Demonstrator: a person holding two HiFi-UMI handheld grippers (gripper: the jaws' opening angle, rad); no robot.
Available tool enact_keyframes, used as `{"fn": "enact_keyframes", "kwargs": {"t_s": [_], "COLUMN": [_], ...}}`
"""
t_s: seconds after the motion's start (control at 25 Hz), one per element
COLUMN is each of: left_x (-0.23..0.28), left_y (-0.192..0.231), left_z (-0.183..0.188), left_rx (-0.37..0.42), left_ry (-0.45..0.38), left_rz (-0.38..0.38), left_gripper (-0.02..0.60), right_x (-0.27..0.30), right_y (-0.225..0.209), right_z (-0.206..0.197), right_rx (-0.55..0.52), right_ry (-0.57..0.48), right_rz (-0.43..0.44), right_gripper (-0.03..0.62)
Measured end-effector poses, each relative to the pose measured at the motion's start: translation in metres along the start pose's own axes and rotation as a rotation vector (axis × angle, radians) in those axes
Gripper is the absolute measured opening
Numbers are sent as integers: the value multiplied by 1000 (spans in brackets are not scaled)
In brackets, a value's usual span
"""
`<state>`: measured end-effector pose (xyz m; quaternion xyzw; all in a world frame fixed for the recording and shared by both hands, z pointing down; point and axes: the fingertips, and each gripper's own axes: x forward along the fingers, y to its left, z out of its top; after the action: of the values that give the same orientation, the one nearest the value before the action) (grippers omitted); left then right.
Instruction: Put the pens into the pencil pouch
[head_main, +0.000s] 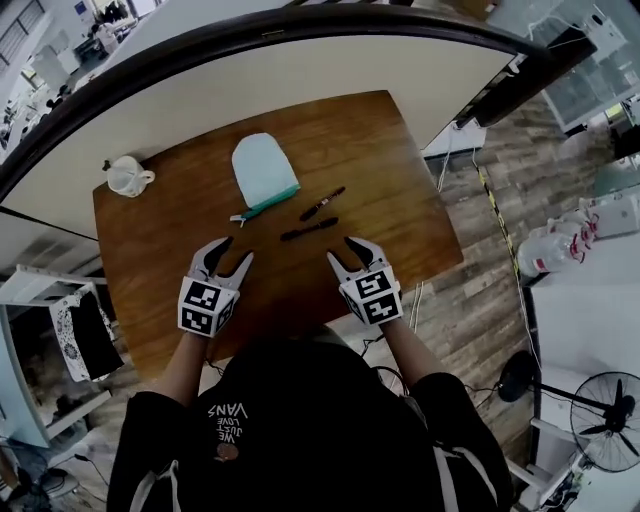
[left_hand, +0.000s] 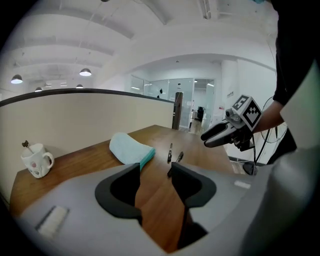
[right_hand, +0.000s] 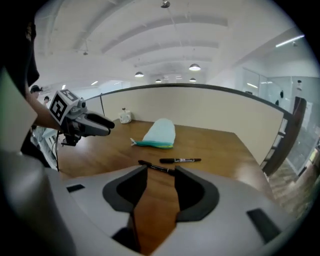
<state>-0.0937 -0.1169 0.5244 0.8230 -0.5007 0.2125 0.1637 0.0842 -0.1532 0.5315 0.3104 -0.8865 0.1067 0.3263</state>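
On the table (head_main: 390, 140), just ahead of both grippers, lie the near pen (head_main: 308, 230) and the far pen (head_main: 322, 203), side by side and a little apart. The pouch (head_main: 263, 170) is beyond them and to the left. Neither pen is in the pouch yet. The near pen lies across the person's front, its long axis running left to right with the right end tipped slightly away. The far pen lies much the same way, angled a bit more. The pouch lies flat with its teal zip edge toward the person; whether the zip is open I cannot tell.

The right gripper (head_main: 340, 250) is released, jaws apart with only bare wood between them. In its own view the near pen lies crosswise just past the jaw tips, spanning the gap rather than pointing into it. The left gripper (head_main: 236, 250) is likewise released and empty, over the table on the person's side of the pouch's zip end. In its view the two pens show beyond its right jaw, off to one side.

By my reading the right gripper is nearer the pens and the left nearer the pouch. The coming move turns on that crosswise lie. A short reach forward and down should set the right jaws astride the near pen's barrel, closing across its width. A mug (head_main: 127, 176) stands well clear at the far left corner.
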Motion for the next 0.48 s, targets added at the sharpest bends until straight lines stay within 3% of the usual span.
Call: {"fn": "enact_keyframes", "kwargs": {"t_s": [0.16,0.48], "left_x": [13,32], "left_y": [4,9], "left_z": [-5,-26], "left_rx": [-16,-28], "left_ry": [28,95], "left_rz": [48,84], "left_gripper": [183,183], "right_x": [28,72], "right_y": [-20,-36], "right_z": [-13,-18], "right_rx": [-164,-391], "right_ry": [94,160], "right_rz": [56,208], "right_gripper": [149,149]}}
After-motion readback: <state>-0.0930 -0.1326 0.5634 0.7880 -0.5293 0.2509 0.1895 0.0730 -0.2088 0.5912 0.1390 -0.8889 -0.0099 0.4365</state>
